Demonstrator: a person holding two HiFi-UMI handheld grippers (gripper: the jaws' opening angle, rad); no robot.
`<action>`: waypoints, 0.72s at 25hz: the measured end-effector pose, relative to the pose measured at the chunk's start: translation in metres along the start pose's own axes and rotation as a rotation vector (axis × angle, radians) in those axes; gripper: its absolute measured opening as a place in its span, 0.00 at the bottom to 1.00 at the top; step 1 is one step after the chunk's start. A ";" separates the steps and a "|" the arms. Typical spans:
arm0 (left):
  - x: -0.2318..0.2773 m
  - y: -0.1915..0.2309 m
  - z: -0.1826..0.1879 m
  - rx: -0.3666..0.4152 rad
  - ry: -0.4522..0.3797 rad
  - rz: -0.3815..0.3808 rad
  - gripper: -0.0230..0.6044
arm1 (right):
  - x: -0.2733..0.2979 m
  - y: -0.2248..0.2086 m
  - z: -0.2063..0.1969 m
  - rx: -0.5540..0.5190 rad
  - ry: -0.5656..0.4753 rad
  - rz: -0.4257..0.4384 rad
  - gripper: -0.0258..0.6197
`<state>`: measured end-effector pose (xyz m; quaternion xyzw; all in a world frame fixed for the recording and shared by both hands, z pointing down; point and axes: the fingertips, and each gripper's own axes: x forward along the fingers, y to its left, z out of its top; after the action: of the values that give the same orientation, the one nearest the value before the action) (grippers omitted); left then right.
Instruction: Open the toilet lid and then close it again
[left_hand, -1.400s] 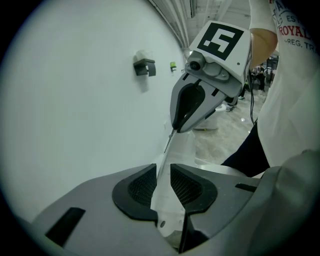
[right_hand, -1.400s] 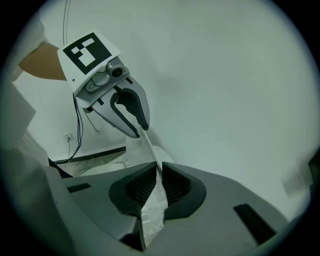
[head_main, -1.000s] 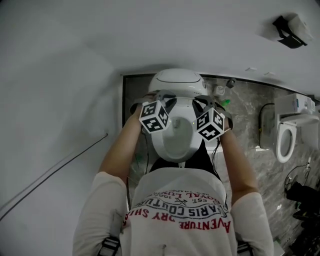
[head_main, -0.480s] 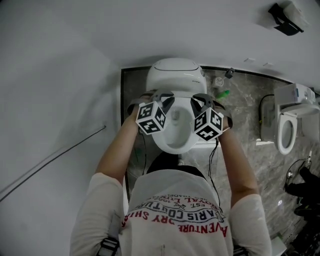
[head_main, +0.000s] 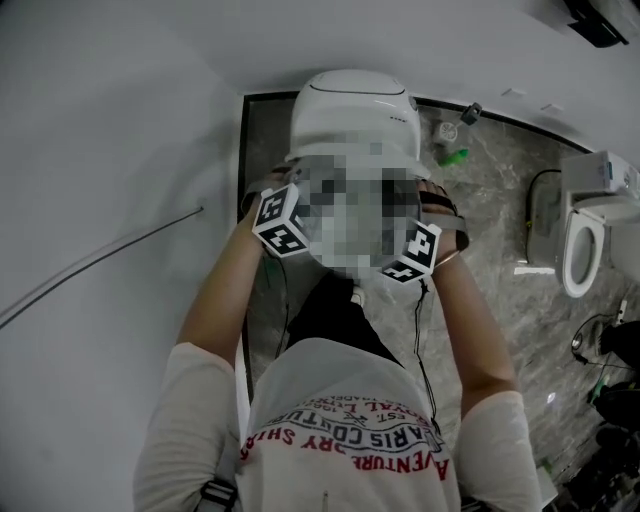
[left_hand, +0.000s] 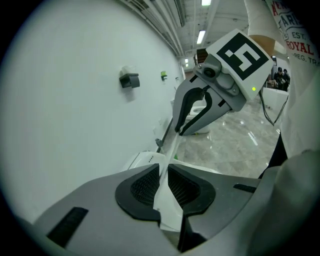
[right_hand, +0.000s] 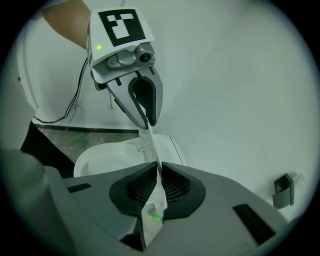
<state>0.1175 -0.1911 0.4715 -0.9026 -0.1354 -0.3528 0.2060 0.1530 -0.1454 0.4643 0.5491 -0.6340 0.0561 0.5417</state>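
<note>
Though its jaws have just been easing apart, left gripper (left_hand: 162, 171) pinches the toilet lid (left_hand: 169, 207) by its rim (lid seen edge-on); right gripper (right_hand: 159, 171) clamps the opposite rim.

A glossy white ceramic toilet (head_main: 350, 110) and a second white toilet (head_main: 585, 245) are standing on grey marbled floor tiles (head_main: 490, 190) by a plain white wall (head_main: 100, 150), indicating a washroom.

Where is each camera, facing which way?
Head view: on the person's head, steeply down onto the toilet; arms, shirt show.
Left gripper view: on the left gripper, along the lid between its jaws (just been opening) toward the right gripper; shirt shows.
Right gripper view: on the right gripper, along the clamped lid toward the left gripper; left arm shows.
Shared: the lid edge.
</note>
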 end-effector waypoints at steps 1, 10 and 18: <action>-0.001 -0.006 -0.001 0.010 -0.002 0.014 0.13 | -0.002 0.006 -0.002 -0.032 -0.001 -0.012 0.09; -0.004 -0.063 -0.030 0.049 -0.012 0.073 0.13 | -0.008 0.071 -0.014 -0.103 0.010 0.009 0.09; -0.004 -0.111 -0.050 0.042 -0.013 0.108 0.15 | -0.013 0.122 -0.029 -0.146 0.020 0.010 0.09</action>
<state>0.0420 -0.1172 0.5323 -0.9063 -0.0954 -0.3326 0.2428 0.0759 -0.0704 0.5304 0.5042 -0.6339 0.0179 0.5862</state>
